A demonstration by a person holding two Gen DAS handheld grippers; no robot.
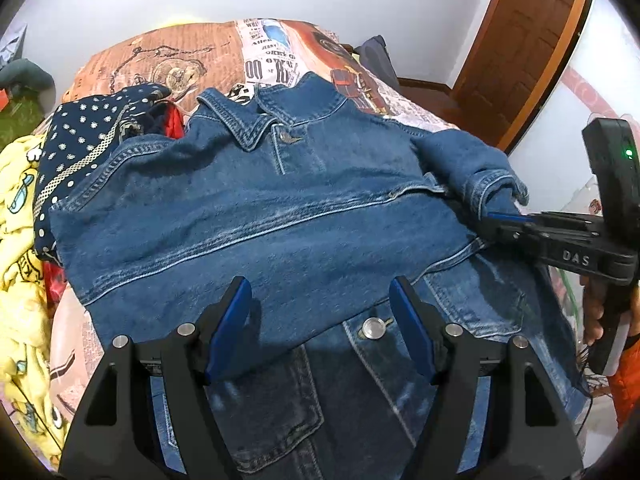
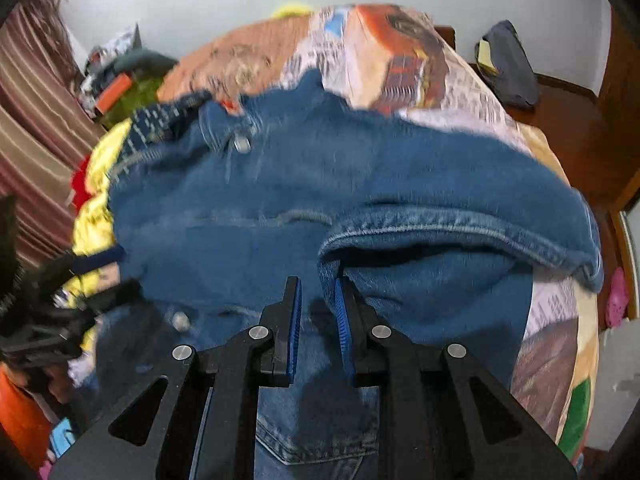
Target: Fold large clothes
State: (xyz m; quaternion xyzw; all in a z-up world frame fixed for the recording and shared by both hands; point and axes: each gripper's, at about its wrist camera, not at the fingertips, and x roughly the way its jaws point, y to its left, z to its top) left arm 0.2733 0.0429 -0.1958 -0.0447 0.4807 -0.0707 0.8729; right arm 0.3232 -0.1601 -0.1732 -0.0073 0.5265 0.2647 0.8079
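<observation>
A blue denim jacket [image 1: 280, 208] lies front up on the bed, collar at the far end. One sleeve is folded across the chest. My left gripper [image 1: 320, 304] is open and empty, low over the jacket's lower front near a metal button [image 1: 373, 328]. My right gripper [image 2: 318, 300] hovers at the cuff [image 2: 440, 232] of the other sleeve, its jaws narrowly apart with the cuff edge at the right pad; in the left wrist view it [image 1: 494, 216] reaches in from the right at that cuff [image 1: 490, 188]. The right wrist view is motion-blurred.
The bed [image 1: 180, 60] has a patterned orange and newsprint cover. A pile of clothes lies at the left: a navy polka-dot garment [image 1: 84, 136] and a yellow cartoon fabric [image 1: 20, 280]. A wooden door [image 1: 520, 40] stands at the right.
</observation>
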